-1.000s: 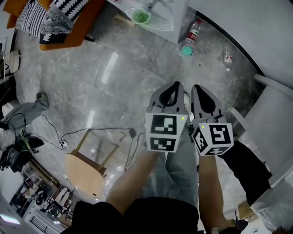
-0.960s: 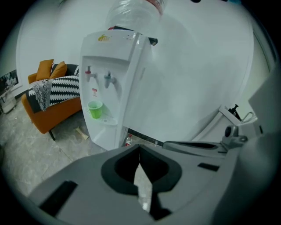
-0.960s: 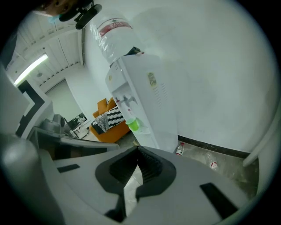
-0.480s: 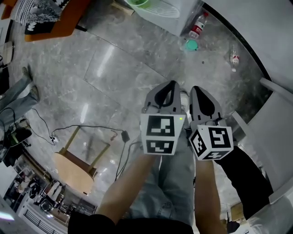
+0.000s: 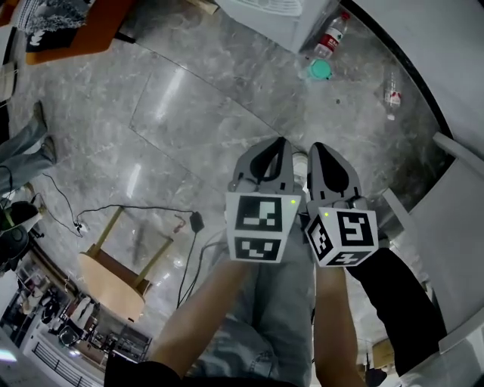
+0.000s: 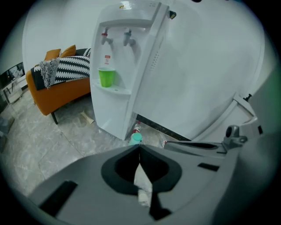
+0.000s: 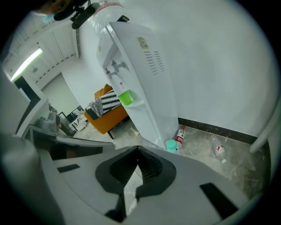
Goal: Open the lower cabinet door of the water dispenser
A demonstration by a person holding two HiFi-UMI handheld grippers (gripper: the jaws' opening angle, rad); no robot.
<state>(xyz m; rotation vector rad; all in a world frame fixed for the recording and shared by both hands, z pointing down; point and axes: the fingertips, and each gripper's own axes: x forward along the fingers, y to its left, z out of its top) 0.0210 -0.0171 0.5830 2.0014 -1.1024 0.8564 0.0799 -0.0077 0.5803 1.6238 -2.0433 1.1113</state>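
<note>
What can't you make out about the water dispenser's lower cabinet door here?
Head view: white water dispenser cut off by the top edge; door unseen.
Left gripper view: lower cabinet door too small to show a handle.
Right gripper view: dispenser's front seen at a steep slant; door unclear.

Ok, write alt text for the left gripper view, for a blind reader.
A white water dispenser stands against a white wall, with a green cup on its tray. An orange sofa is to its left, a bottle sits at its base, and the left tongs are shut and empty in front.
</note>
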